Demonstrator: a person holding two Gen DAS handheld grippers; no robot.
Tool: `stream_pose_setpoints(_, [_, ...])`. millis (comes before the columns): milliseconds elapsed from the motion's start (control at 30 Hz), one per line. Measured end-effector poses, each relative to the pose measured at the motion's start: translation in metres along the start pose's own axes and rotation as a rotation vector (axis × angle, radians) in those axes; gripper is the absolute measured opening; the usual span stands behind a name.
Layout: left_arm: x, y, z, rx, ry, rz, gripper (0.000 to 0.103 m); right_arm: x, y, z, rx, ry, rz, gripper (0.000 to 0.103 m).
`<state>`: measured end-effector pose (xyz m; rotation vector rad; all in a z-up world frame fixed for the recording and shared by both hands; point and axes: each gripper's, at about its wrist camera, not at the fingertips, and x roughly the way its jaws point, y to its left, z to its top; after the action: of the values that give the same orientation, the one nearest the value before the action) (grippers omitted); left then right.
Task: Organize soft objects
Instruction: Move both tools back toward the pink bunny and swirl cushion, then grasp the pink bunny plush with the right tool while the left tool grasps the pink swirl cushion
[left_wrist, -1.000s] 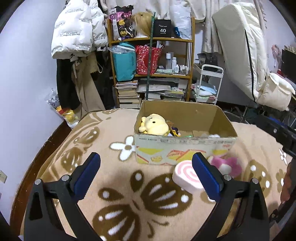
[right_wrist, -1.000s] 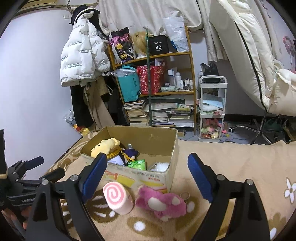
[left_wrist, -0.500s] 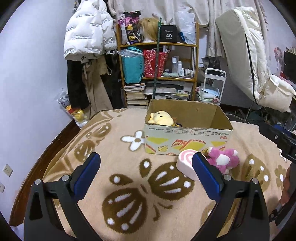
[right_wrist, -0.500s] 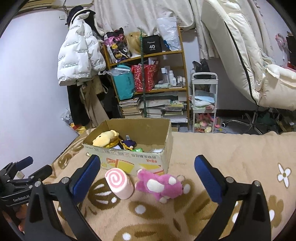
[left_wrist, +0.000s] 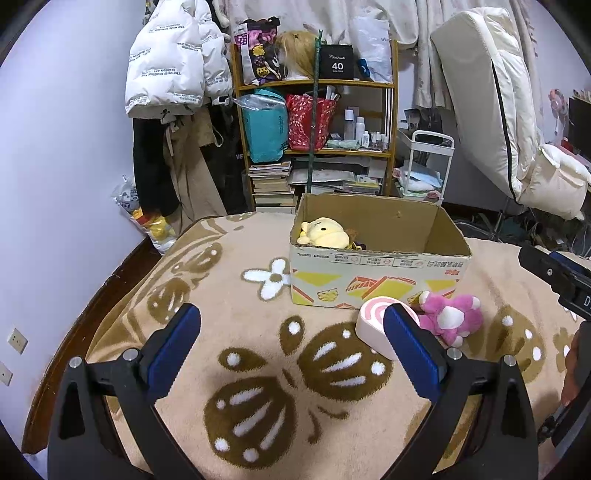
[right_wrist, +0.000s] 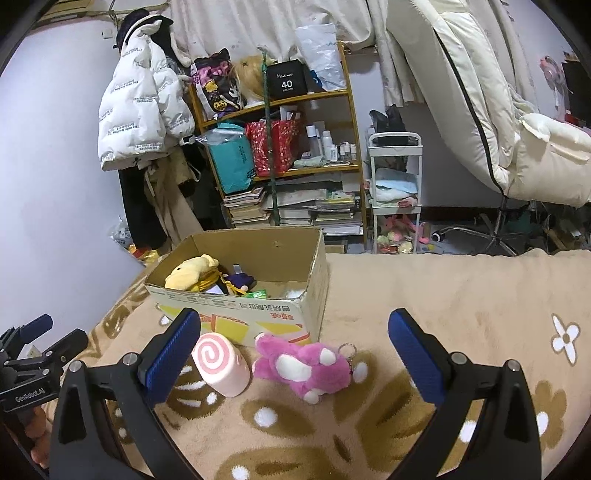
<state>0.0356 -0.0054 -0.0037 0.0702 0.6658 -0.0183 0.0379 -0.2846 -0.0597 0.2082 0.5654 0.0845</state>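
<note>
— Plush toys: where are they lying?
— A pink plush toy (right_wrist: 304, 369) and a swirl roll cushion (right_wrist: 221, 367) are sitting on the fuzzy blanket (right_wrist: 443, 295), just before the cardboard box (right_wrist: 258, 325); a yellow plush (right_wrist: 190, 275) is resting inside.
— Grippers?
— Right gripper (right_wrist: 293, 354) is gaping wide, having just been opening, both toys lying ahead between its pads, untouched. Left gripper (left_wrist: 291, 345) is hanging open too — bare blanket stretching leftward.

place: home bedroom | evidence: blanketed bed (left_wrist: 258, 354), cluttered shelf (left_wrist: 317, 122), hanging jacket (left_wrist: 166, 74)
</note>
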Motion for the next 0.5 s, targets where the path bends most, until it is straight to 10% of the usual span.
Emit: stream_pose_setpoints(500, [0.045,-0.012,0.014,-0.036,-0.006,-0.002,0.098,0.033,0.005,0.0,-0.013,0.063,0.021,0.103])
